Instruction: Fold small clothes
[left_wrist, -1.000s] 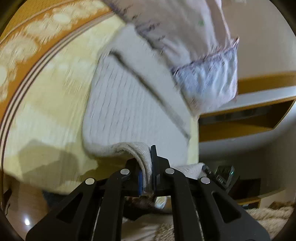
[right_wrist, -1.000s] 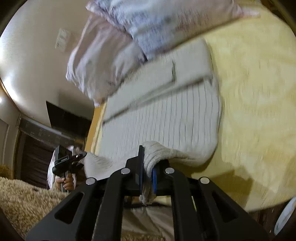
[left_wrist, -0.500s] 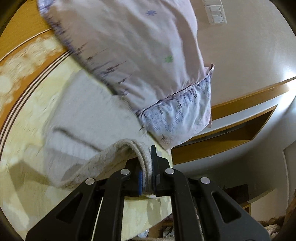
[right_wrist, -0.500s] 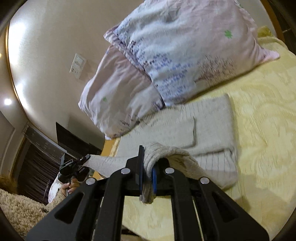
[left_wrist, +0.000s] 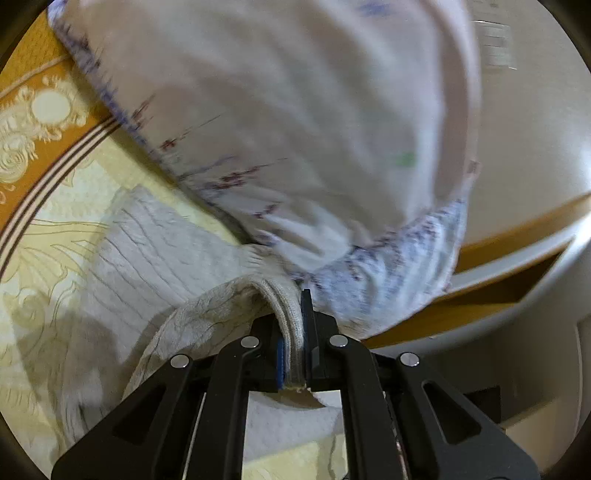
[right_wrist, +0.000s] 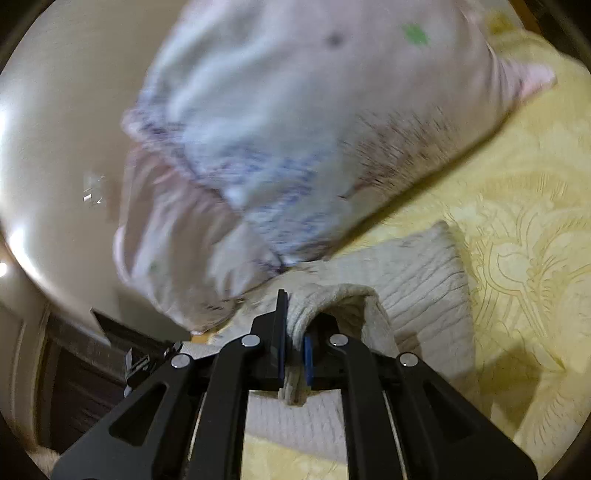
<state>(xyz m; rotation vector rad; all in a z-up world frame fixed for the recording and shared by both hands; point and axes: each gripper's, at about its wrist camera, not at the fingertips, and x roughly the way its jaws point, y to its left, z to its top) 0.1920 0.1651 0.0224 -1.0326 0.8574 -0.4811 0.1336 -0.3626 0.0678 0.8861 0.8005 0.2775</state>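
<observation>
A cream knitted sweater lies on a yellow patterned bedspread; it also shows in the right wrist view. My left gripper is shut on a folded hem of the sweater, held just above the rest of the garment. My right gripper is shut on another part of the same hem. Both pinched edges are carried over the sweater's body, close to the pillows.
Two pale pink and blue patterned pillows lean against the wall right ahead, also in the right wrist view. An orange border edges the bedspread. A wooden shelf is at the right.
Both grippers have carried the sweater's hem forward over the garment toward the pillows, which now fill most of each view. The sweater is doubled over itself.
</observation>
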